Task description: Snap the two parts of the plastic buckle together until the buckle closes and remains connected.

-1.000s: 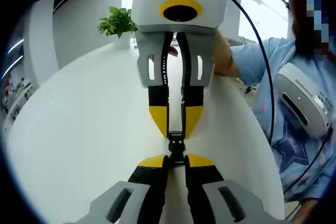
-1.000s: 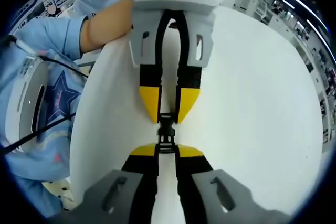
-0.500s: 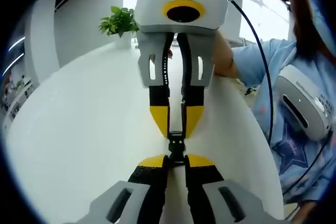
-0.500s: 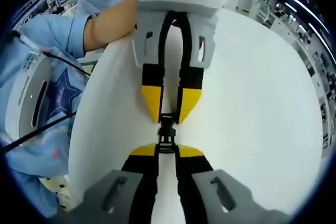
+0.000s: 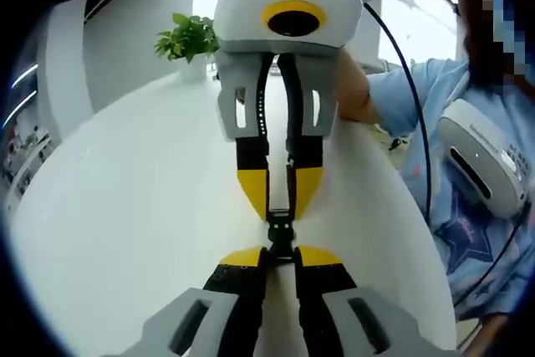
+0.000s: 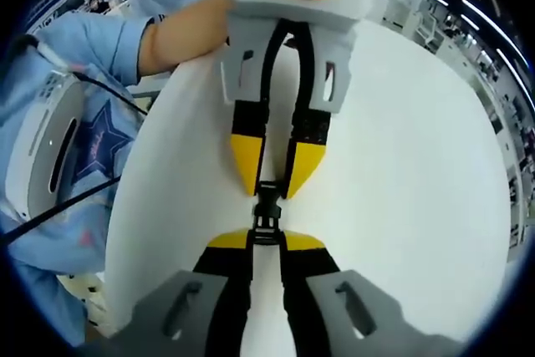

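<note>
A small black plastic buckle hangs just above the white table, stretched between the two grippers, which face each other tip to tip. My left gripper rises from the bottom of the left gripper view, shut on the near half. My right gripper comes down from the top, shut on the far half. In the right gripper view the buckle sits between my right gripper below and my left gripper above. The halves meet in one black line; I cannot tell whether they are latched.
A person in light blue clothing stands at the table's edge with a white device on the chest and a black cable. A potted plant stands at the far end of the table. An arm reaches to the left gripper.
In the right gripper view the left gripper has shifted slightly to the right and tilted. Both grippers keep their hold on the buckle, which stays between the tips.
</note>
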`<move>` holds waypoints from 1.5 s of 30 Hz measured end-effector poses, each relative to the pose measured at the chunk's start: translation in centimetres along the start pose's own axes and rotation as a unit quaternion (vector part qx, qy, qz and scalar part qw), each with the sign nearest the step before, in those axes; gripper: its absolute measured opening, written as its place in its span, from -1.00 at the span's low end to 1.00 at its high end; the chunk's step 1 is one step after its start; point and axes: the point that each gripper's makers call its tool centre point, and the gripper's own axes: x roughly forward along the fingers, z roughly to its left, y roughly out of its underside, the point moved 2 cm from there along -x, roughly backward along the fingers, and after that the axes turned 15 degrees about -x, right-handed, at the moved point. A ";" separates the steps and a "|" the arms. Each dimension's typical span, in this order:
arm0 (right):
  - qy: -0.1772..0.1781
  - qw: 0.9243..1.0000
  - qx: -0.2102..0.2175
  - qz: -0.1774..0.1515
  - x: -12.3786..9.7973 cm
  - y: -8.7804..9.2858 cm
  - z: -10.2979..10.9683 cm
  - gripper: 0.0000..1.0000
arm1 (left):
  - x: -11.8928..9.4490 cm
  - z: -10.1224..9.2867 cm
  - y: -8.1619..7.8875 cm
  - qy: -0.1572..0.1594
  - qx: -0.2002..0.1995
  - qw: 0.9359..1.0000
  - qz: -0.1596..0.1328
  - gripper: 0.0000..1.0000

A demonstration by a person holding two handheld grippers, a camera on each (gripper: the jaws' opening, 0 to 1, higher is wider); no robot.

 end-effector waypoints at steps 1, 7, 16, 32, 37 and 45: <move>0.000 1.000 0.000 0.000 0.0 0.0 0.0 -0.76 | 0.0 0.1 0.0 0.000 0.002 1.000 -0.001 -0.74; 0.000 1.000 -0.004 0.002 0.0 0.0 -0.2 -0.76 | -0.2 0.2 0.0 0.005 0.008 1.000 -0.005 -0.71; -0.003 1.000 -0.006 0.007 0.0 -0.2 -0.6 -0.76 | -0.3 0.5 0.1 -0.001 0.001 1.000 -0.002 -0.72; 0.034 0.999 0.011 0.004 -0.1 0.0 -1.5 -0.56 | -0.6 0.9 -0.2 -0.006 -0.006 1.000 -0.002 -0.75; 0.088 0.995 0.028 -0.042 -0.4 0.2 -2.0 -0.42 | -0.7 1.1 -0.2 -0.005 -0.009 1.000 -0.002 -0.75; 0.152 0.970 0.104 -0.159 -0.8 1.8 -2.0 -0.23 | -0.7 0.9 0.1 -0.011 -0.007 1.000 0.002 -0.75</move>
